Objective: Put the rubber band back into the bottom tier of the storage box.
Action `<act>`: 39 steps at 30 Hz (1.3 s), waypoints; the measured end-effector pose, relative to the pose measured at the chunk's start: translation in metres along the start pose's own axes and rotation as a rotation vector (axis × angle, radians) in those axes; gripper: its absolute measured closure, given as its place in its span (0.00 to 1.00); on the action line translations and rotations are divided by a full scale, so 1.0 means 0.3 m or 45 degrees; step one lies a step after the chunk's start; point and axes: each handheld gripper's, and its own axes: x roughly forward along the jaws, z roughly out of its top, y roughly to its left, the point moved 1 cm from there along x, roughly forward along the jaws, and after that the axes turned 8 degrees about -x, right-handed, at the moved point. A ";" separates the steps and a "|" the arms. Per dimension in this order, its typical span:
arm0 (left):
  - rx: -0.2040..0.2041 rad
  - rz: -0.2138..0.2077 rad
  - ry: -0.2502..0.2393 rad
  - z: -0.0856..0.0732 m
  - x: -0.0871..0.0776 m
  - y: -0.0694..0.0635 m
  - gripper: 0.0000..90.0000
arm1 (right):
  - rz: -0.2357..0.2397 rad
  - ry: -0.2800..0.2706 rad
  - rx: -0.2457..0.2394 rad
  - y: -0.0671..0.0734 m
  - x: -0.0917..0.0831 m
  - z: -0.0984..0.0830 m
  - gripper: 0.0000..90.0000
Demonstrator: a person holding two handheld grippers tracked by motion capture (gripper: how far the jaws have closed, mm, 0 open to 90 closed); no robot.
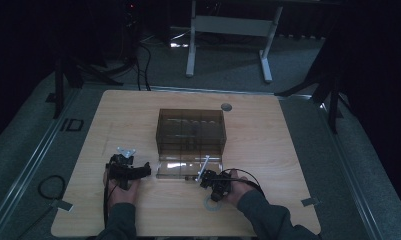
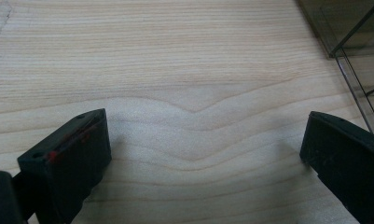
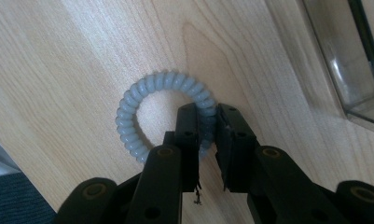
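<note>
High view — smoky box (image 1: pixel 190 131) beyond tools

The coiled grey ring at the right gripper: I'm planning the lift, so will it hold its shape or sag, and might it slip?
The coiled ring looks like a springy spiral band, so it will probably flex and droop rather than stay rigid. It seems thin and hollow, likely very light. The right gripper straddles one side, so its ribbed coils should resist slipping, though glossy plastic might.
</note>
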 end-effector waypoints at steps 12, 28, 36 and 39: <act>0.000 0.001 0.000 0.000 0.000 0.000 0.02 | -0.063 0.092 -0.047 0.021 0.004 0.030 0.92; 0.001 0.001 0.000 0.000 0.000 0.000 0.02 | -0.058 0.080 -0.046 -0.001 -0.033 0.028 0.92; 0.000 0.000 0.000 0.000 0.000 0.000 0.02 | -0.063 0.073 -0.042 -0.014 -0.061 0.032 0.92; 0.000 0.000 -0.001 0.000 0.000 0.000 0.02 | -0.066 0.069 -0.040 -0.018 -0.072 0.034 0.92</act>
